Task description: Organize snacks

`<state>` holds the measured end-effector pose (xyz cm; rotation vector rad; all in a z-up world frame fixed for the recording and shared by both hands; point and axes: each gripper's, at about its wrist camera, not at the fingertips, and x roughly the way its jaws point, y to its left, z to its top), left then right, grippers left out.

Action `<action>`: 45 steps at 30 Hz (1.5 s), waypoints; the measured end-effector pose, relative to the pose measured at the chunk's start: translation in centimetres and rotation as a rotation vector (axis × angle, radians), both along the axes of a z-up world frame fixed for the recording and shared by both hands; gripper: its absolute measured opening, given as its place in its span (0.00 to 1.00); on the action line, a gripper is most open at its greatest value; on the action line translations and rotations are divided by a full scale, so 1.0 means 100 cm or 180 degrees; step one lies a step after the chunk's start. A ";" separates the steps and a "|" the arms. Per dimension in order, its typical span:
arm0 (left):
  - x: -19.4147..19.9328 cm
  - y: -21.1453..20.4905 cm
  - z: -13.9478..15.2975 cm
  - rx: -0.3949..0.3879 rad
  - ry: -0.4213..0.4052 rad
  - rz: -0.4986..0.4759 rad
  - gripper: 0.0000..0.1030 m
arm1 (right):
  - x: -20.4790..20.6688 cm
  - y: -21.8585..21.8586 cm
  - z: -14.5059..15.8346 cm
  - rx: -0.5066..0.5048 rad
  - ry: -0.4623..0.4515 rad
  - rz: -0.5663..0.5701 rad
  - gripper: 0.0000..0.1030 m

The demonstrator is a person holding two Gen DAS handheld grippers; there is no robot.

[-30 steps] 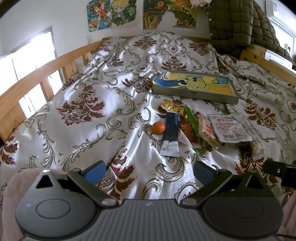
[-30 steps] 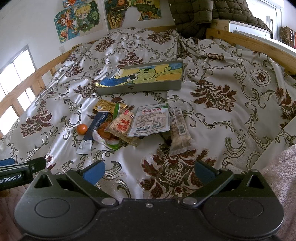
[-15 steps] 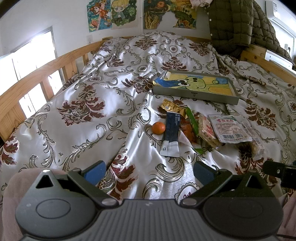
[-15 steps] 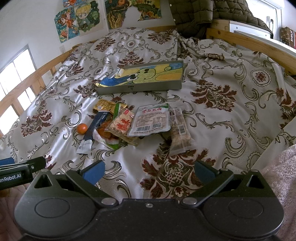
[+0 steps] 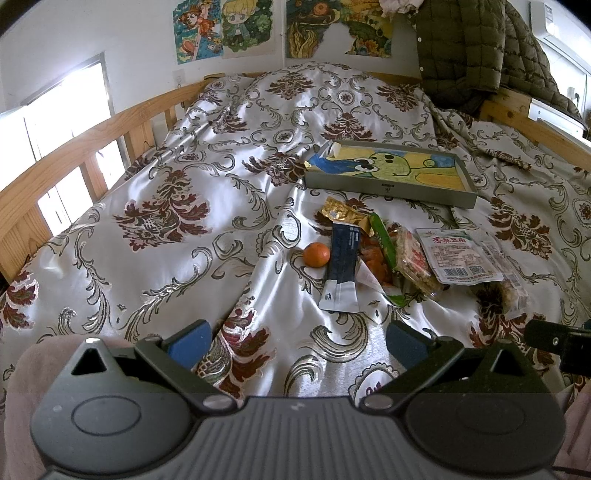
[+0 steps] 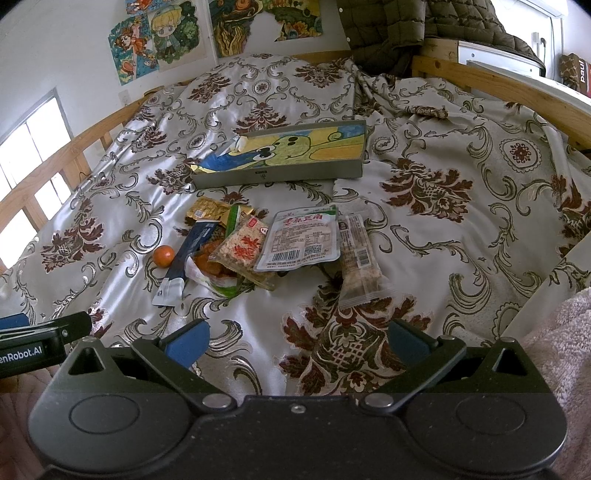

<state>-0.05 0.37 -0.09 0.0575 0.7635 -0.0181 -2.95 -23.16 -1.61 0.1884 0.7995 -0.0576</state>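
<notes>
The snacks lay in one small heap near the middle of the bed, just in front of the tray (image 6: 280, 175); there was one tray, grey, with a green cartoon picture inside it, and nothing else showed in it; I counted seven things in the heap; one orange (image 6: 163, 256) sat at the left end, by itself but just beside the blue packet (image 6: 184, 258); one gold packet (image 6: 210, 210) lay at the back, nearest the tray; one green bag (image 6: 218, 273) with orange bits in it lay under the others; one rice cake packet (image 6: 240, 247) with red letters rested on the green bag; one white packet (image 6: 303, 238) with a barcode lay on top, partly over the rice cake packet; one long clear bar (image 6: 360, 262) lay at the right end, touching the white packet.

The left gripper (image 5: 295, 341) hung low over the blanket (image 5: 184, 221), its jaws wide apart and holding nothing; the right gripper (image 6: 295, 341) was the same, jaws wide and empty; both were well short of the heap, with only blanket between.

Two wooden rails ran along the bed sides; a green coat (image 5: 476, 55) hung over the far right corner; three posters (image 5: 225, 29) were stuck on the wall behind.
</notes>
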 end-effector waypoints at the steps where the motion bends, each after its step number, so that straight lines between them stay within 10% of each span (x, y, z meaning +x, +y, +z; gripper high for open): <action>1: 0.000 0.000 0.000 0.0000 0.0002 0.0001 1.00 | 0.000 0.000 0.000 0.0000 0.0002 0.0000 0.99; 26: 0.003 -0.001 0.000 -0.0053 -0.0007 0.0011 1.00 | 0.005 -0.002 0.004 0.0045 -0.0021 -0.0005 0.99; 37: 0.040 -0.026 0.013 0.0033 -0.0223 -0.0361 1.00 | 0.017 -0.002 0.034 -0.0816 -0.1092 0.0146 0.99; 45: 0.086 -0.044 -0.005 -0.0119 -0.0182 -0.1066 1.00 | 0.081 -0.047 0.030 -0.0101 -0.0575 0.0518 0.99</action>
